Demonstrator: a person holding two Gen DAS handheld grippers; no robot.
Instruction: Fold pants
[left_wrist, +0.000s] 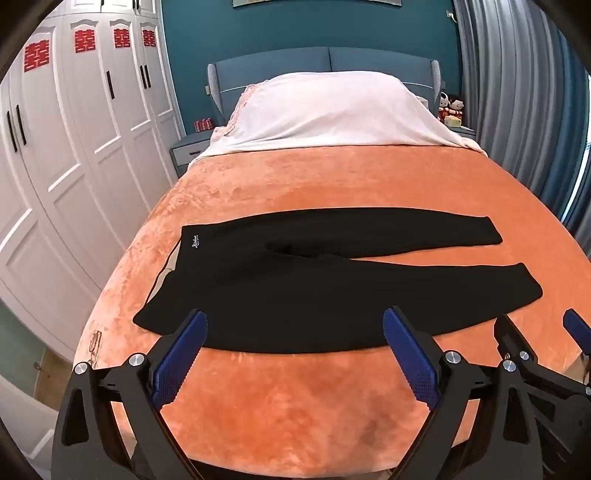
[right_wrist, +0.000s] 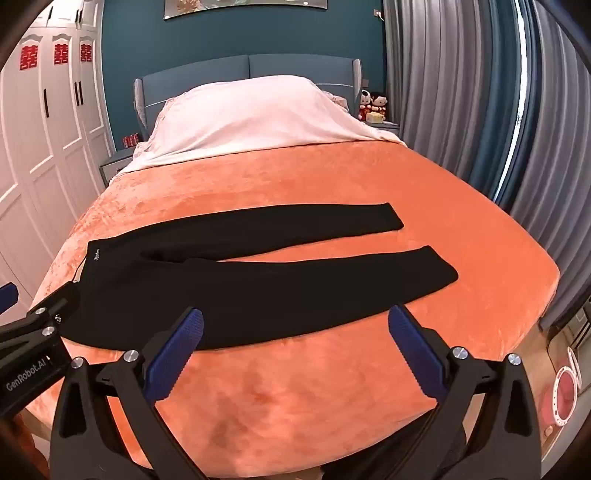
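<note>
Lying flat, black pants (left_wrist: 295, 291) (2 legs splayed) on plush orange blanket (left_wrist: 314, 177).

Black soft-knit long pants (left_wrist: 280, 291) (right_wrist: 236, 291), spread flat and unfolded across the frame's middle. Waistband at the left with a small white logo near its upper corner; two legs running rightward, splayed slightly apart, cuffs at centre right, upper leg reaching less far.

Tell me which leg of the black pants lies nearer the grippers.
The lower, wider-looking leg of the black fabric pants, whose cuff ends toward the right on the orange plush blanket. The other leg lies beyond it, closer to the white pillow cover.
</note>
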